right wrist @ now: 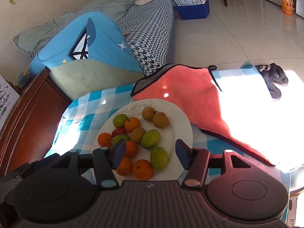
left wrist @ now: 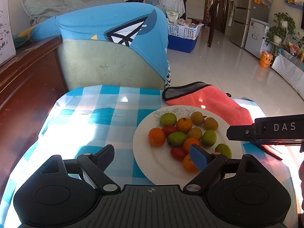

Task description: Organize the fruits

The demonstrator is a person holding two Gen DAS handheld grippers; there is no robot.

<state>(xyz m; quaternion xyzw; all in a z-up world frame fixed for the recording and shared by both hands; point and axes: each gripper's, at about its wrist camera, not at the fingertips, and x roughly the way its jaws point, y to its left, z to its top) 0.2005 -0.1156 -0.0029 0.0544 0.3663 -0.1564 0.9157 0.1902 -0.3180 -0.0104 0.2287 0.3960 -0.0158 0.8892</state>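
white plate [right wrist: 182, 127] of fruit, both tongs apparently empty

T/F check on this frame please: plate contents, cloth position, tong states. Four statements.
1. All the fruit sits on the white plate. True.
2. The pink cloth lies under the plate's near edge. False: it lies at the far side.
3. The left tongs grip an orange. False: open, holding nothing.
4. The right tongs hang open above the plate. True.
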